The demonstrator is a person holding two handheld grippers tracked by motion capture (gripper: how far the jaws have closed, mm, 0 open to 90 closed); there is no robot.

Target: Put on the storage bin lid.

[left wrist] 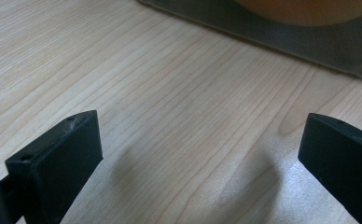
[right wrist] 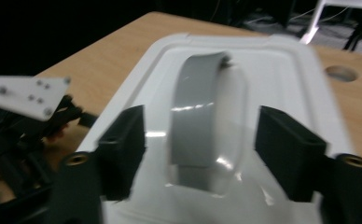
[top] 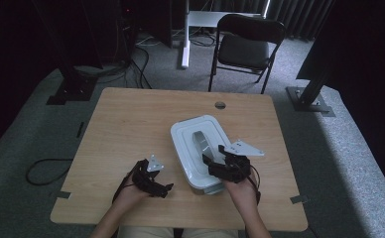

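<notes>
We see the white rectangular plastic box point(top: 200, 148) with a grey arched handle point(right wrist: 200, 116) lying on the light wooden table point(top: 131, 129), near its right front part. Our right gripper point(right wrist: 200, 140) stands open, one jaw on each side of the handle, without pressing it. Our left gripper point(left wrist: 200, 154) rests open above bare wood, just beside the box.

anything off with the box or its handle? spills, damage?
Nothing stands out. The white lidded box sits flat on the table, turned at an angle to its edges; lid on, grey handle intact between the open right gripper jaws, untouched. No spills.
</notes>
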